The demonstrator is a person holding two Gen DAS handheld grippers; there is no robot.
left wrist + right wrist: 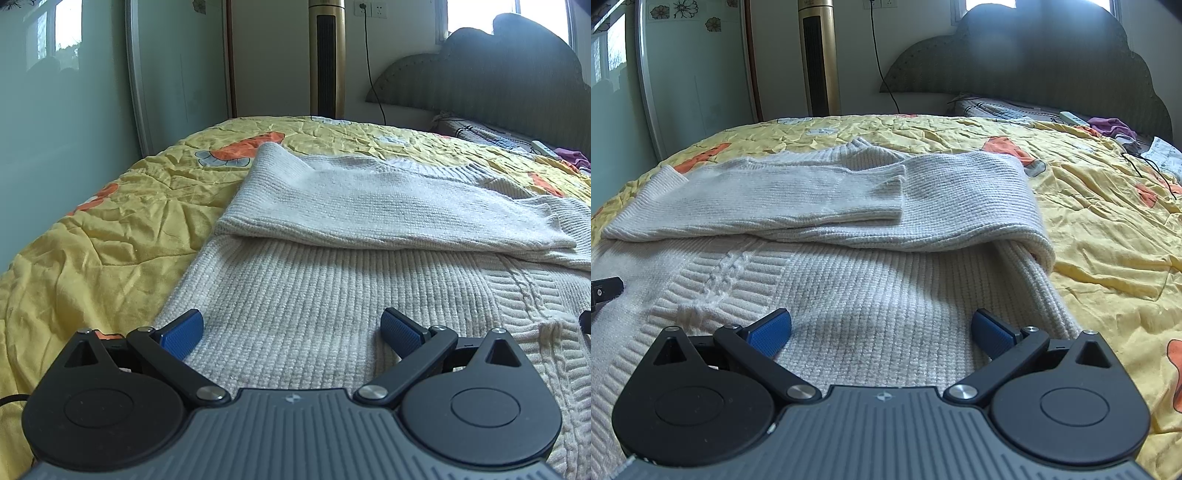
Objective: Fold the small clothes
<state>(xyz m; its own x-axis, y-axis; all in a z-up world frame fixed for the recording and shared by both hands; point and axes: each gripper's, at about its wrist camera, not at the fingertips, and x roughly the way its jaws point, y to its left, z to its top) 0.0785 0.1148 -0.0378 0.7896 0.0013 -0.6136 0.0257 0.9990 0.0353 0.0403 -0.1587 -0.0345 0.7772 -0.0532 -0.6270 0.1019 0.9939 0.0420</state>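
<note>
Cream ribbed knit sweater (849, 295) lies flat on the bed, both sleeves (768, 199) folded across its chest.

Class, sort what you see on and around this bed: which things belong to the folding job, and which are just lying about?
Part of the job:
- cream sweater, both sleeves folded across it
- left gripper, open
- right gripper, open

Just lying about:
- purple cloth
- remote control
- black cable
- tower fan
- yellow quilt underneath
</note>
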